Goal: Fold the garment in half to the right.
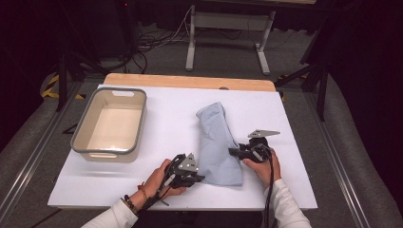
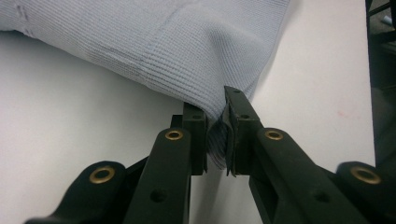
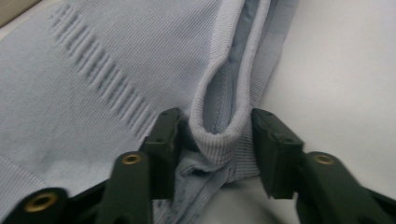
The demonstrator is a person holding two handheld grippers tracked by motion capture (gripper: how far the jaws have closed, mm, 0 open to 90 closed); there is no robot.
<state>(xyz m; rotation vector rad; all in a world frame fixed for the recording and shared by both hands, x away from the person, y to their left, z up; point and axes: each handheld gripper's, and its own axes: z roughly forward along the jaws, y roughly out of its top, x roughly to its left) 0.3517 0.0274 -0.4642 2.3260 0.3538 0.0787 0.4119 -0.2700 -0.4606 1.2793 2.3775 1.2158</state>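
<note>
A pale blue knitted cloth (image 1: 218, 142) lies folded lengthwise on the white table top (image 1: 166, 118), running from the middle toward the near edge. My left gripper (image 1: 199, 178) is at its near left corner. In the left gripper view the jaws (image 2: 217, 135) are shut on a pinch of the cloth (image 2: 163, 42). My right gripper (image 1: 233, 152) is at the cloth's right edge. In the right gripper view its jaws (image 3: 217, 144) stand apart on either side of a ribbed hem fold of the cloth (image 3: 93, 93), and the fold is not squeezed.
A beige tub with a grey rim (image 1: 108, 152) stands on the left of the table. A strip of wooden table (image 1: 190, 81) shows beyond the white top. Metal stand legs (image 1: 190, 47) and cables lie on the floor behind.
</note>
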